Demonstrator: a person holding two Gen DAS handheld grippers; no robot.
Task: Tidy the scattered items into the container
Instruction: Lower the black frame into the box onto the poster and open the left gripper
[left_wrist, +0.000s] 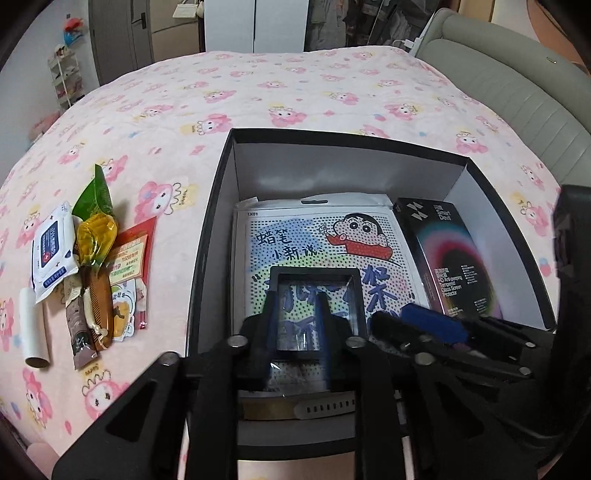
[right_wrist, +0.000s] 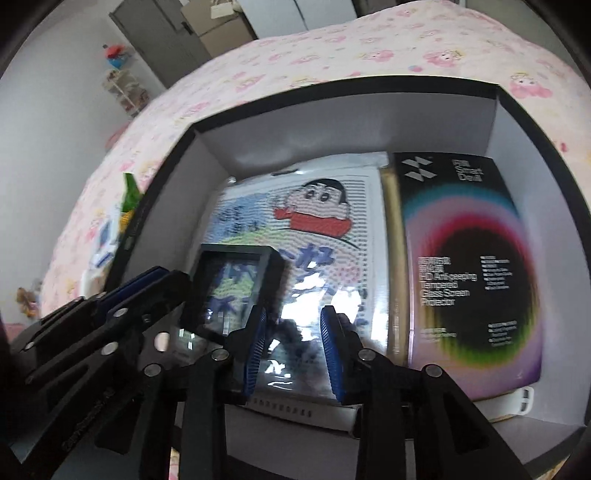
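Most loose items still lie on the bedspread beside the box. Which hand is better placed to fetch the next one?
Left, probably. The pile lies left of the box, on the left gripper's side; the right gripper sits farther right inside it.

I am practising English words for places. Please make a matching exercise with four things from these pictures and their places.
Things:
1. cartoon sheet
2. screen protector box
3. wipes pack
4. white tube

Places:
A. on the blanket, nearest the camera in the pile
B. in the box, right side
C. in the box, under the small black frame
D. on the blanket, beside the green packet

Pairs: 1-C, 2-B, 3-D, 4-A
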